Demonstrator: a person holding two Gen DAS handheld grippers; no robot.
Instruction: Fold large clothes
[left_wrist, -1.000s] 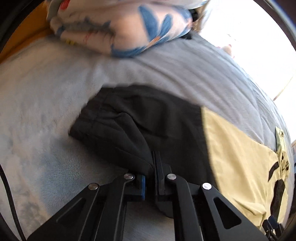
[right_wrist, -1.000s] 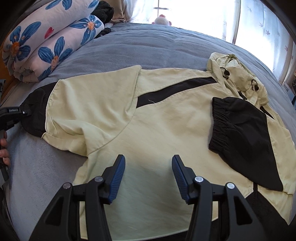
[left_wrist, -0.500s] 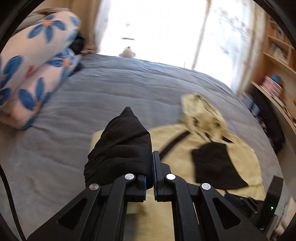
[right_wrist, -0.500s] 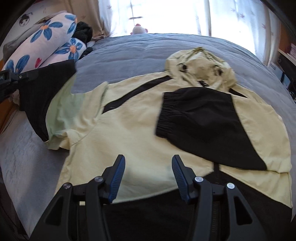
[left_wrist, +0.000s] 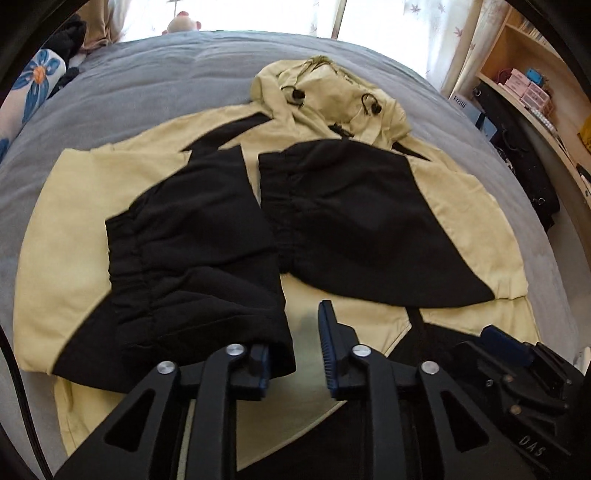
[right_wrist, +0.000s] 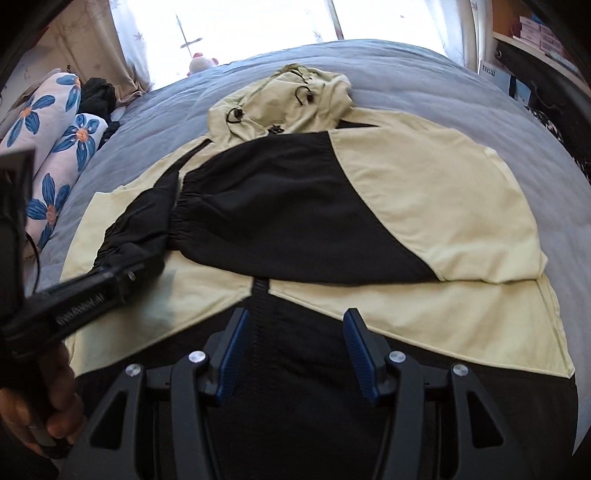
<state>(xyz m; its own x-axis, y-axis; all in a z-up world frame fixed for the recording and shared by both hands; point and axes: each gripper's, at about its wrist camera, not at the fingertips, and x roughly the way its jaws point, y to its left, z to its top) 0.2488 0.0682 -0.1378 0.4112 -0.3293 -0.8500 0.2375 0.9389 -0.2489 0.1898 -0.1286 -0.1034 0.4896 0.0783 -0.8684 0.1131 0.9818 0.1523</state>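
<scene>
**Both sleeves folded across the jacket**

Grey bedding covers the bed, with a bright window behind and shelves at the right edge. At the bed's near edge, the left gripper tilts steeply down, its jaws opening; the black left sleeve drapes over one finger, unpinched. The right gripper hangs about half open over the hem, holding nothing. The yellow-and-black jacket lies flat mid-bed, hood toward the window. Floral pillows line the left edge.
</scene>
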